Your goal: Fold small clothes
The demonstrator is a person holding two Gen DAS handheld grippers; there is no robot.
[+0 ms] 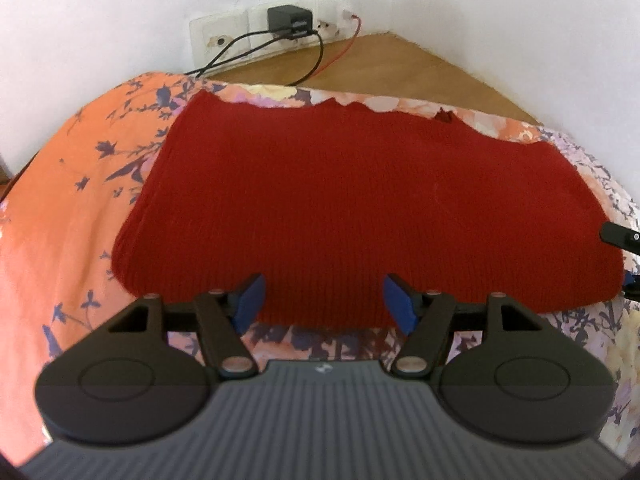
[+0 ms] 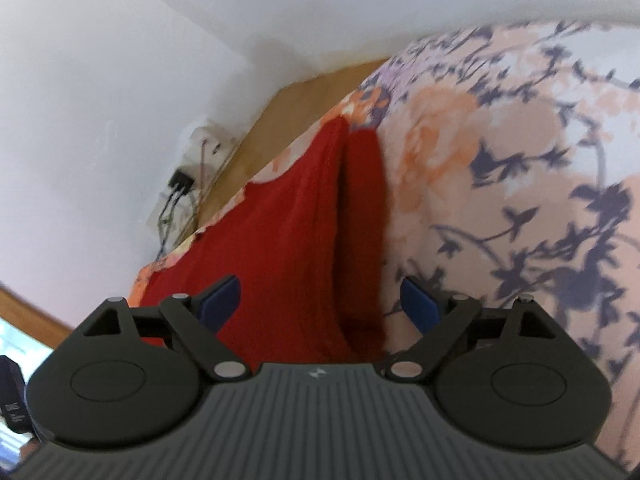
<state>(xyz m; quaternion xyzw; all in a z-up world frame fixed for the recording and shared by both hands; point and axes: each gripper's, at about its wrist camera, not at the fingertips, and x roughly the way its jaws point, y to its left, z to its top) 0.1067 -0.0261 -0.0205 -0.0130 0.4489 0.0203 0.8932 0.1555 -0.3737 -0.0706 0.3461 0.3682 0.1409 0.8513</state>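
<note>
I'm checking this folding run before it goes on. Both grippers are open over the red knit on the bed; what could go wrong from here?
1. The red knit garment looks thick and already doubled, so the left gripper, open at its near edge, may pinch only the top layer.
2. The right gripper straddles a raised fold, and closing there could bunch it.
3. The floral bedsheet beneath might get caught too.

sweater (image 1: 340, 200): red ribbed knit, matt | sheet (image 1: 60, 208): smooth floral cloth | floor (image 1: 400, 64): wood | grippers: matt black plastic

Bright, soft daylight, barely any shadows. Fisheye bends the edges hard. Right wrist view's smeary with blur.
</note>
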